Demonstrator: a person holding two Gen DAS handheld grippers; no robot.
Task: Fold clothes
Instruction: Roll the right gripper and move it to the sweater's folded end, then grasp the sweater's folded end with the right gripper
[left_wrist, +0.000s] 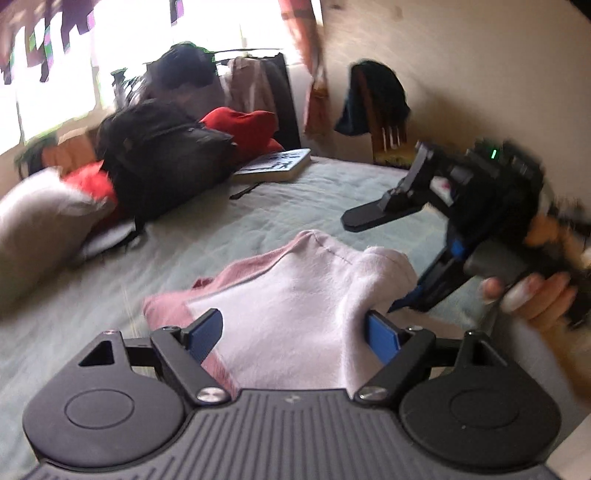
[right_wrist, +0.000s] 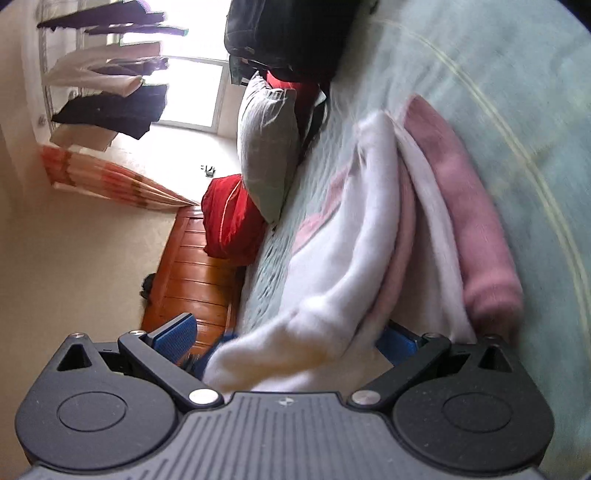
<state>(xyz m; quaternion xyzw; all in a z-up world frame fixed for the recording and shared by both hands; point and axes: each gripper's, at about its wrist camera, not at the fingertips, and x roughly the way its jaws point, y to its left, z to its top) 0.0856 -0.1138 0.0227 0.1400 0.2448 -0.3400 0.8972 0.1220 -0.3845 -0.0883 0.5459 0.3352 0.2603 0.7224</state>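
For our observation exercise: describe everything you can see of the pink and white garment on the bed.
The soft, fleecy pink and white garment lies bunched on the pale green bedspread, partly folded into layers, with a darker pink rolled edge. The left gripper has its jaws apart with cloth between them; the right gripper likewise straddles a white fold.

A soft white-and-pink garment (left_wrist: 295, 314) lies bunched and partly folded on the pale green bed (left_wrist: 258, 214), near its front edge, with a dusty pink sleeve (right_wrist: 476, 229) rolled along the right side.
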